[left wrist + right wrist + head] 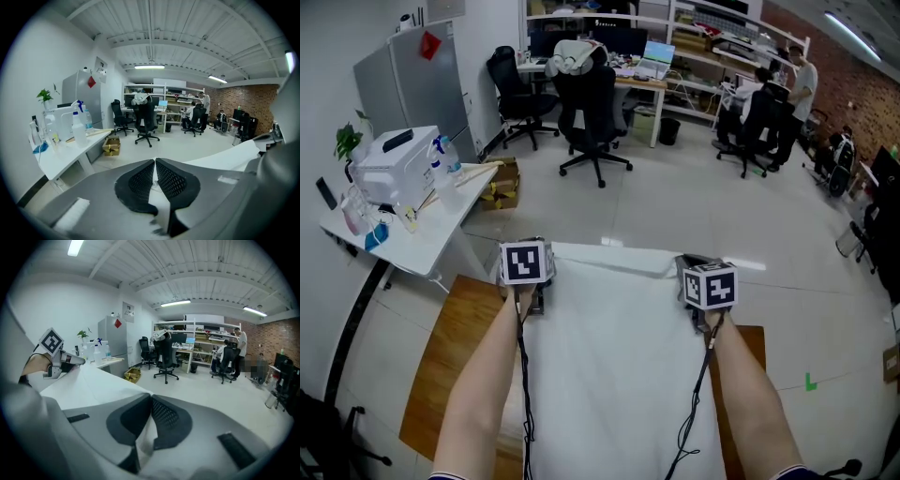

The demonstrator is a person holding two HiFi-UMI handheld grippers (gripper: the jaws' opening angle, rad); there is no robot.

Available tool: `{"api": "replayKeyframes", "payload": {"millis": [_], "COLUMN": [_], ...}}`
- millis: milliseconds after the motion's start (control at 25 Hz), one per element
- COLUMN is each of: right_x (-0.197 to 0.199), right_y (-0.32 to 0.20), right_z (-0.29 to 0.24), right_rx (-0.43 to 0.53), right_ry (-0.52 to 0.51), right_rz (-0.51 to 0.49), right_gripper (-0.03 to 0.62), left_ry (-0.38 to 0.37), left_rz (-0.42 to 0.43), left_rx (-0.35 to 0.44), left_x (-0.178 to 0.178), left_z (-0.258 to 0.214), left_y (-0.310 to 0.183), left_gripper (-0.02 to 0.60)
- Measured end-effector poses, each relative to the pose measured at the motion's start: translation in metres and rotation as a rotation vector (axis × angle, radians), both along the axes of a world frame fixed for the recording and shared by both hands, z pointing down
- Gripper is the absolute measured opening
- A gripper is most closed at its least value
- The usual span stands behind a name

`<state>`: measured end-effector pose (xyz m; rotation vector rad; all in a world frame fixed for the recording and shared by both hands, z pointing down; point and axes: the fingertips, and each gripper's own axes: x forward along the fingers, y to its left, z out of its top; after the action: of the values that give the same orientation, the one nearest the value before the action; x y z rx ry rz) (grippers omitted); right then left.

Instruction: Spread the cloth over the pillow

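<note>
My left gripper [154, 164] and right gripper [151, 399] were each pinched shut on a far corner of the white cloth [619, 356], held up over the brown table [459, 347]; I saw no pillow; if I pulled too hard, a corner could slip out; its long side ran toward me.

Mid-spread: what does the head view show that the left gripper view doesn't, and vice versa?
Head view only: the wooden table under the white cloth, and both forearms reaching to its far edge. Left gripper view only: the left gripper shut on a fold of cloth, and the ceiling lights. Both: the cloth, the white side table, the black office chairs.
</note>
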<state>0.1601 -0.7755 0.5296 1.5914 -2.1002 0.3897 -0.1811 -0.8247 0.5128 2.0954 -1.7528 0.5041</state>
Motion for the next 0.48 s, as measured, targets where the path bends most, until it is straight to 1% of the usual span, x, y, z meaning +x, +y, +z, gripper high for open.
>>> {"api": "replayKeyframes", "payload": {"millis": [80, 160, 360, 480], "right_x": [-0.002, -0.002, 0.001, 0.002], "right_y": [-0.002, -0.002, -0.010, -0.010], "right_z": [0.018, 0.036, 0.060, 0.073], "right_rx": [-0.026, -0.048, -0.073, -0.099], "right_ry": [0.015, 0.029, 0.133, 0.143], "right_rz": [-0.003, -0.007, -0.033, -0.037], "right_gripper": [0.020, 0.020, 0.020, 0.020], "left_ry": [0.004, -0.014, -0.085, -0.110], "left_rz": [0.008, 0.007, 0.021, 0.037], "left_rx": [-0.055, -0.092, -0.144, -0.166], "left_x": [0.000, 0.000, 0.003, 0.005], "left_z": [0.026, 0.047, 0.078, 0.093], "left_y": [0.001, 0.003, 0.003, 0.003], "left_gripper": [0.014, 0.015, 0.014, 0.014]}}
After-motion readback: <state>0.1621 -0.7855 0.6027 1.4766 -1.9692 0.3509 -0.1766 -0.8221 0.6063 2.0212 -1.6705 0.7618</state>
